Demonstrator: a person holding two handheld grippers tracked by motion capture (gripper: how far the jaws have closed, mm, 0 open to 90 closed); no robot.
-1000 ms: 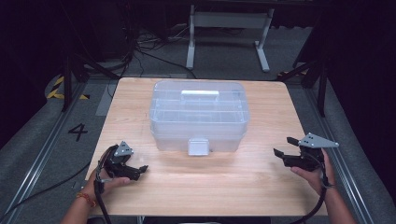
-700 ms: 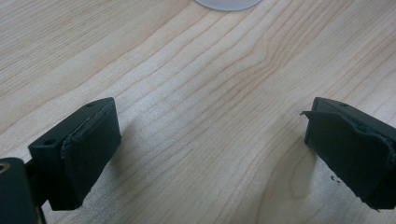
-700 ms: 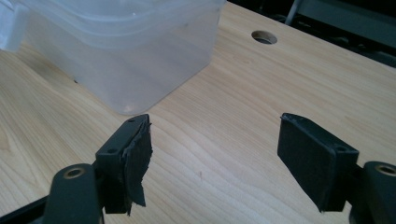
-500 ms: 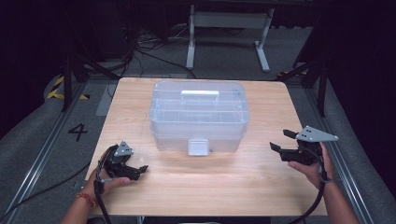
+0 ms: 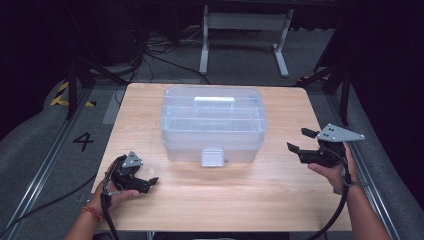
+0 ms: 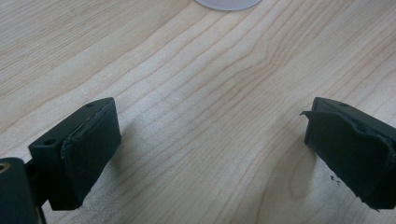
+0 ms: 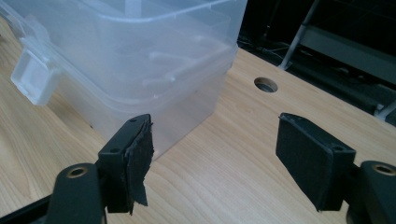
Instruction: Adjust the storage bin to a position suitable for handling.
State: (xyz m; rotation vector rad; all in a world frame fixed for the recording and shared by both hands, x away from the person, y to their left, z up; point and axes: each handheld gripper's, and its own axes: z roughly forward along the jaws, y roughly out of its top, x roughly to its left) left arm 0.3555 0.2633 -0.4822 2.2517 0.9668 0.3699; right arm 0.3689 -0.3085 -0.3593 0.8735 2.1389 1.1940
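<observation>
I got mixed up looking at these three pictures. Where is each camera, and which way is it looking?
High view: above the person's side, looking forward and down on the wooden table; both forearms, left gripper and right gripper show.
Left gripper view: rides the left gripper, looking down at bare tabletop between its open jaws.
Right gripper view: rides the right gripper, facing the clear plastic box.
Shared: the box appears in high and right gripper views.

We see the left gripper (image 6: 208,156) with its two black padded jaws spread wide apart | nothing between them | pale wood-grain tabletop (image 6: 201,88) beneath | curved translucent plastic edge (image 6: 227,3) at top, apart from jaws
</observation>
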